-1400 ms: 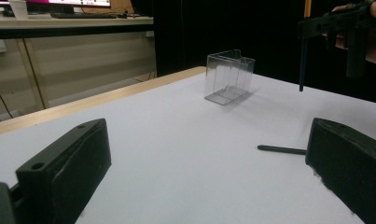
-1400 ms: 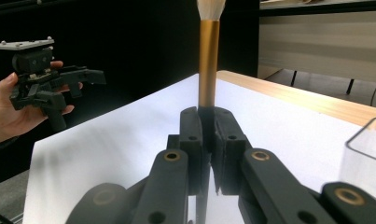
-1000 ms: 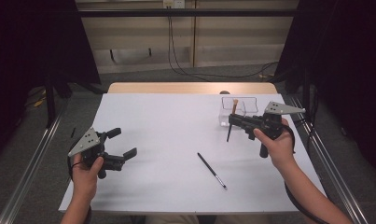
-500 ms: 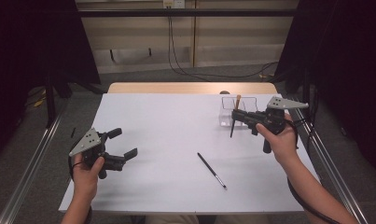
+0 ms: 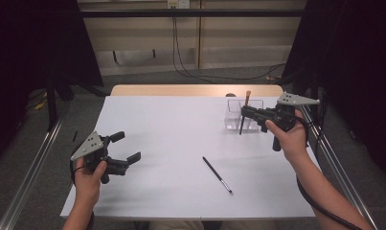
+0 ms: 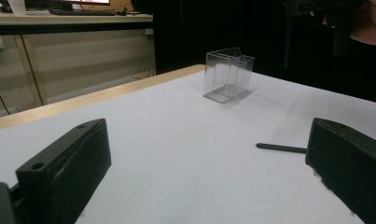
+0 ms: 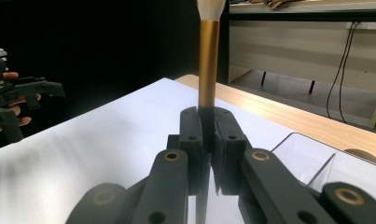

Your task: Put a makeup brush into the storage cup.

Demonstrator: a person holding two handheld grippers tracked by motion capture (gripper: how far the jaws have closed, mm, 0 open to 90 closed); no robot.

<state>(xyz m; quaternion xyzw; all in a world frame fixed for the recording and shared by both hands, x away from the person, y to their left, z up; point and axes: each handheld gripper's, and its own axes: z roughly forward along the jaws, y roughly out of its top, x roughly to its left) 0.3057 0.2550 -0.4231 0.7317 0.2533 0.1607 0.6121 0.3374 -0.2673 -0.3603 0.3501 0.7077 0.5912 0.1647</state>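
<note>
White table [image 5: 171, 143] with a wooden far edge; clear plastic organizer [image 5: 234, 120] stood far right; a black brush [image 5: 217, 175] lay near centre

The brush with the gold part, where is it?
In the high view the gold-banded brush is at the table's far right, held upright in the right gripper, just beside the clear box.

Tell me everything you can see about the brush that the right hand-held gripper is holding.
The brush is slim, with a dark handle, a gold-coloured ferrule and pale bristles at the top. It stands nearly upright, clamped at the handle between the shut jaws of the right hand-held gripper, raised beside the clear box and above the white table.
</note>
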